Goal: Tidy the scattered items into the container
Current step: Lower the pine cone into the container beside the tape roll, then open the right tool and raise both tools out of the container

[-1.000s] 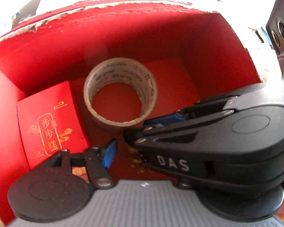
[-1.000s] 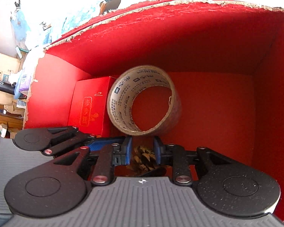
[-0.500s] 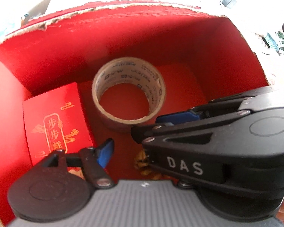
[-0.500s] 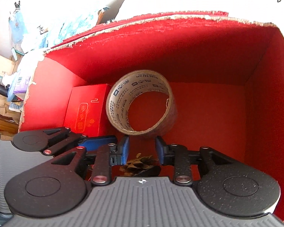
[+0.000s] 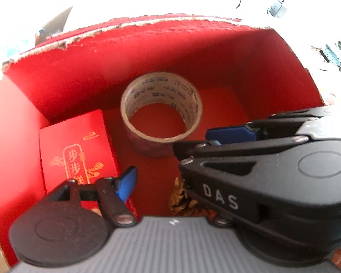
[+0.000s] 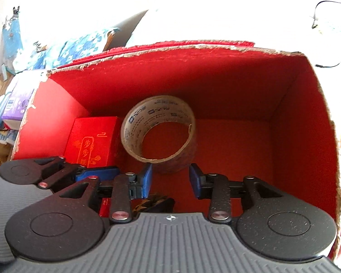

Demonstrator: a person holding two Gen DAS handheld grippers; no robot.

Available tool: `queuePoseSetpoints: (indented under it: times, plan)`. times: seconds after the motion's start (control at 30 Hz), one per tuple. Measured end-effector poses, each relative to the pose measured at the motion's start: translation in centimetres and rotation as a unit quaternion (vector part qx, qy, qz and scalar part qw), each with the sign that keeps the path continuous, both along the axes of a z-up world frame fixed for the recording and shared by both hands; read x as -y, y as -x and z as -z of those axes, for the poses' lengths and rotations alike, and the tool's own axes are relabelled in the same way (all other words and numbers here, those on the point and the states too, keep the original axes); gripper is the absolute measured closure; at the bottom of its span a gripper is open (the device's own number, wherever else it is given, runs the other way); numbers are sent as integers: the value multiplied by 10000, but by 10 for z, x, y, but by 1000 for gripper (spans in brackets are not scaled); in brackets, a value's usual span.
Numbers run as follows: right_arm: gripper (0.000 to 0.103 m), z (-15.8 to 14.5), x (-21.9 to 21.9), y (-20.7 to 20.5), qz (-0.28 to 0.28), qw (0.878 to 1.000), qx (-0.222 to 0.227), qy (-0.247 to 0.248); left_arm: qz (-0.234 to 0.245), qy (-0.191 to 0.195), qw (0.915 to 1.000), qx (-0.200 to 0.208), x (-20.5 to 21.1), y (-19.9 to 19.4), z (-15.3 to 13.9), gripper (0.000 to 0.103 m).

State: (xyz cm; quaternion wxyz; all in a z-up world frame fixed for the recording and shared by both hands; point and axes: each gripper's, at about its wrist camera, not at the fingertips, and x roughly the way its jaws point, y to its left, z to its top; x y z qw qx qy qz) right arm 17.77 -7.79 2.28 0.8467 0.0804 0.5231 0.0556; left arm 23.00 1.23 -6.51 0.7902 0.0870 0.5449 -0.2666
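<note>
1. Found the pine cone (image 5: 181, 202) on the floor of the red container (image 6: 216, 79), just below the right gripper (image 6: 170, 179). Fingers there stood spread and pinched nothing.
2. Judged the left gripper (image 5: 161, 182) spread too and empty. Saw only one of its fingers (image 5: 125, 185); the other sat hidden behind the right gripper.
3. Noted both grippers crowded together at the near wall, the right one overlapping the left. Could have knocked against each other on the way out if lifted at the same time or along crossing paths.
4. Saw the tape roll (image 6: 159, 134) just beyond the right fingertips, beside the small red box (image 6: 91, 141). Could not tell whether it lay flat or leaned. Might have been nudged or set rolling by a forward drift of the spread fingers.
5. Reckoned the pine cone light and rough-scaled. Could have caught on a blue pad and been dragged back up, if the fingers had dipped or closed before rising.
6. Marked the torn cardboard rim: a low, slanted exit could have snagged a finger and shoved the container along.
</note>
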Motion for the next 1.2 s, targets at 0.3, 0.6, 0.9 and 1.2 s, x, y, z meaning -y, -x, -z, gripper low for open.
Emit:
queuePoseSetpoints:
  times: [0.3,0.6,0.9,1.2]
  plan:
    - [53,11,1,2,273,9989,314,208,-111,2,9996,253,-4,7,-6,30]
    - [36,27,3,9,796,9924,796,492,-154,169,9965,802,-10,20,-14,23]
    - [36,-10,31,54,1168,9820,1480,-90,-598,737,9835,1543,-24,54,-59,3]
    - [36,-16,31,80,680,9825,1718,-221,-577,898,9779,1797,-26,94,-79,1]
